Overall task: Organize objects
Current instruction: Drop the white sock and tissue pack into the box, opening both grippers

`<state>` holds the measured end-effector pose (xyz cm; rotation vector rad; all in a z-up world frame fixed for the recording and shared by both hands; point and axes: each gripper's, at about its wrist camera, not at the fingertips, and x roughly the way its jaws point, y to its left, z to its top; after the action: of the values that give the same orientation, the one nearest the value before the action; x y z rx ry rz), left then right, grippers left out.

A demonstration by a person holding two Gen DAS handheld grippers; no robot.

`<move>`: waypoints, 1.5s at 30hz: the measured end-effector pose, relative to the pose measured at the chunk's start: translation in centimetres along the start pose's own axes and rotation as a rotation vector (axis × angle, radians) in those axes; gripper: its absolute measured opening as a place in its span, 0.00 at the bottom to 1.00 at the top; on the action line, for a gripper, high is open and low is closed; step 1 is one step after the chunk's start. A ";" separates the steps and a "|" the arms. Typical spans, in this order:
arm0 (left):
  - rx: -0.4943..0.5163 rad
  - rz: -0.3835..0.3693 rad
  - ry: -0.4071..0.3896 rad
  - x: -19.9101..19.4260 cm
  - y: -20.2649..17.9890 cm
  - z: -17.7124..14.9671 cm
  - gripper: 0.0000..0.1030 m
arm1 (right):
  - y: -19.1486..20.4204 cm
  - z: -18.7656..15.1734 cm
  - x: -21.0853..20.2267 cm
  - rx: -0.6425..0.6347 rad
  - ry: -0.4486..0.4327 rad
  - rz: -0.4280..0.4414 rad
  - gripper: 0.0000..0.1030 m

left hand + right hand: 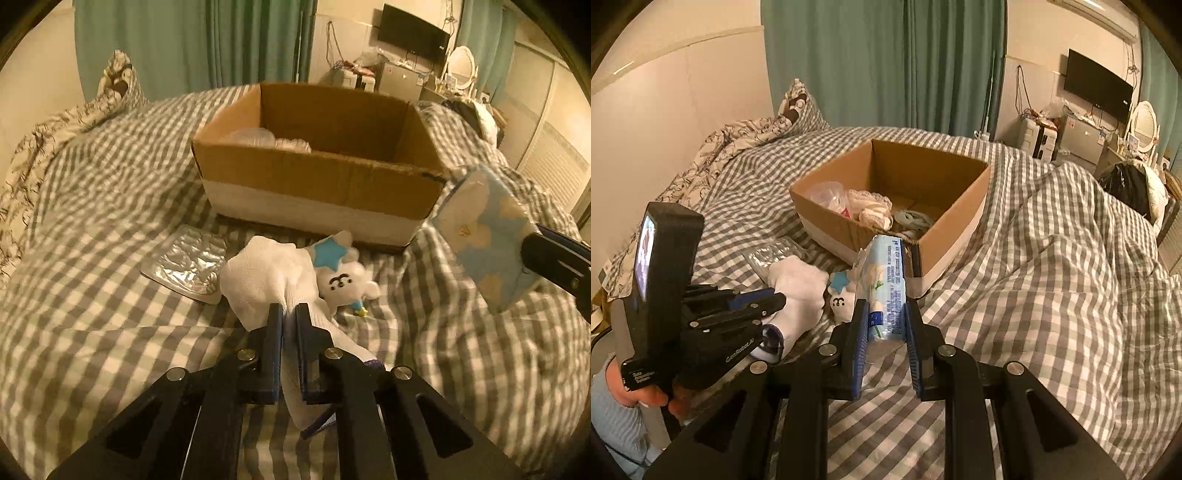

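Cardboard box (pixel 945 229) sits open on the gingham duvet (pixel 1052 295), already holding a plastic bag, some lacy fabric and a pale ring-shaped thing, so this looks like mid-tidy with a few bits left to go in. Right gripper (pixel 884 314) is clamped on a blue tissue pack (pixel 884 280), which is held up in the air just short of the box's near corner. Left gripper (pixel 289 314) has its jaws pinched nearly together on a white sock (pixel 266 280) that's bunched up on the bed, in front of the box. Right beside the sock, touching it, is a little white plush toy (pixel 347 280) with a blue star, and a crinkly silver foil pouch (pixel 188 264) lies just to its left. My guess for the next bit: carry the tissues forward over the rim and let go inside, then lift the sock clear without dragging the plush along, since they're snuggled up against each other.
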<state>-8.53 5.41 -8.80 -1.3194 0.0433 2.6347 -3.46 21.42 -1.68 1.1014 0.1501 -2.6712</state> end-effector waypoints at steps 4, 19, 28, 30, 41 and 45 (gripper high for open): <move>-0.015 -0.054 -0.041 -2.8 0.1 0.9 0.06 | 0.0 0.5 -1.0 0.000 -0.023 0.001 0.18; 0.074 -0.037 -0.255 -7.7 -1.7 14.0 0.06 | -2.2 11.7 -2.6 -0.028 -0.191 -0.042 0.18; 0.101 -0.036 -0.174 0.6 -1.2 18.4 0.06 | -4.5 15.5 5.0 -0.004 -0.112 -0.042 0.18; 0.118 -0.014 -0.138 2.8 -1.1 18.5 0.06 | -4.9 15.5 7.2 0.016 -0.073 -0.035 0.18; 0.099 0.035 -0.124 4.3 0.7 18.1 0.76 | -5.6 14.8 8.2 0.047 -0.077 -0.039 0.59; 0.081 0.056 -0.148 1.7 1.8 17.6 0.78 | -5.5 15.1 5.4 0.056 -0.117 -0.048 0.65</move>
<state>-23.75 5.92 0.29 -1.1110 0.1661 2.7380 -18.89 22.82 5.25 0.9653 0.0813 -2.7903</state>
